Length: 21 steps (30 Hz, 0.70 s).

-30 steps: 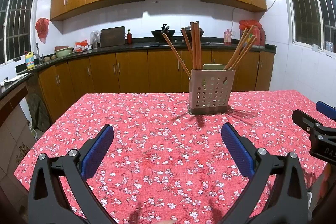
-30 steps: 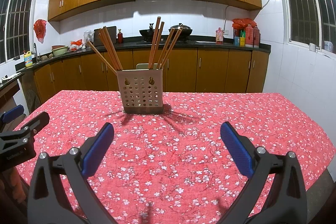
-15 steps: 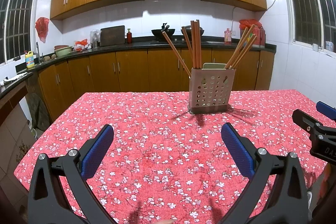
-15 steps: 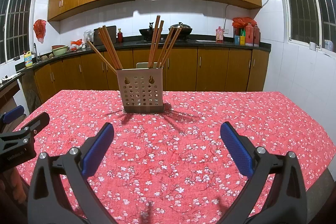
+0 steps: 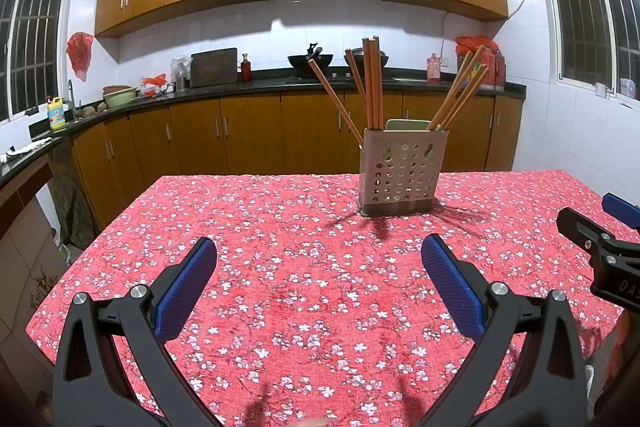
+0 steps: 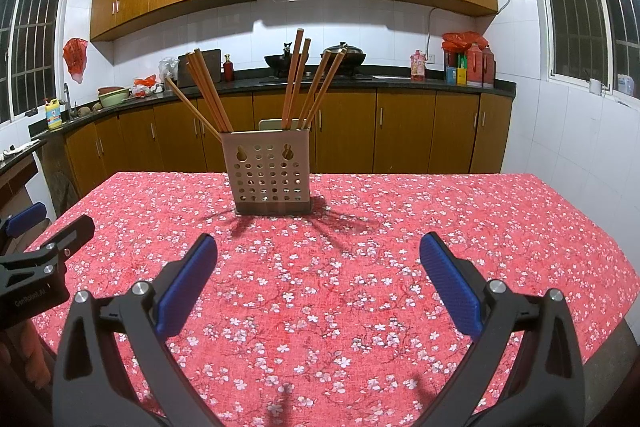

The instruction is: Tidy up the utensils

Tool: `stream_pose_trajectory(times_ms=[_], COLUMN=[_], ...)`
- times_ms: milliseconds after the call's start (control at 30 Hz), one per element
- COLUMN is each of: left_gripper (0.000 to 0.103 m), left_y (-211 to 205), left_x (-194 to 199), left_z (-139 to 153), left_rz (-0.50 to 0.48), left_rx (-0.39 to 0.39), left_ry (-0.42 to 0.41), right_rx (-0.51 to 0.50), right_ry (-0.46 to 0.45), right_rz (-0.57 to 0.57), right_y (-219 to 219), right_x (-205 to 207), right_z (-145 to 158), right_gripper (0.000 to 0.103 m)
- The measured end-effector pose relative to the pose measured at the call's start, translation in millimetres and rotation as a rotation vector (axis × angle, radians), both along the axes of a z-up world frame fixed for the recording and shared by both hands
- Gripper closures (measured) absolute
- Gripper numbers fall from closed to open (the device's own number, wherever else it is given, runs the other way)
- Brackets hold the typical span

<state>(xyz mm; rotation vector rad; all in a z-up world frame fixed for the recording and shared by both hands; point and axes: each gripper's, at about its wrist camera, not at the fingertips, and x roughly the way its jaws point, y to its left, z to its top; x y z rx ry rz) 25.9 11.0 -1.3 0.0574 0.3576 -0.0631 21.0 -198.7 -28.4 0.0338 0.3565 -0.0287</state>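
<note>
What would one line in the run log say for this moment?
left tongs: open, empty | right tongs: open, empty | chopsticks: standing in holder | tablecloth: no loose utensils seen

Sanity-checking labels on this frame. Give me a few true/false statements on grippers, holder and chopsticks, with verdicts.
1. Both grippers are open and hold nothing. True: the left gripper and the right gripper have their jaws spread wide over bare cloth.
2. The perforated holder lies tipped on its side. False: it stands upright on the floral tablecloth.
3. The chopsticks stand in the holder. True: they lean out in separate bunches.
4. Loose chopsticks lie on the cloth. False: none show there.
5. A gripper touches the holder. False: both sit well short of it.
</note>
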Motion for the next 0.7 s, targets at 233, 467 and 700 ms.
stream_pose_trajectory(times_ms=[233,467,700], left_gripper=[0.002,0.002,0.002], left_y=[-0.1,0.7,-1.0], left_x=[-0.3,0.6,-1.2], left_z=[-1.2,-0.1,-4.1], left_rz=[0.000,0.000,-0.003], left_rx=[-0.001,-0.001,-0.004], left_ry=[0.003,0.002,0.008], right_rx=[0.001,0.002,0.002], right_ry=[0.001,0.002,0.002], right_rz=[0.001,0.000,0.000], right_y=[0.1,0.6,-0.3], right_x=[-0.2,-0.6,-0.1], right_z=[-1.2,-1.0,-0.3], right_gripper=[0.004,0.004,0.004])
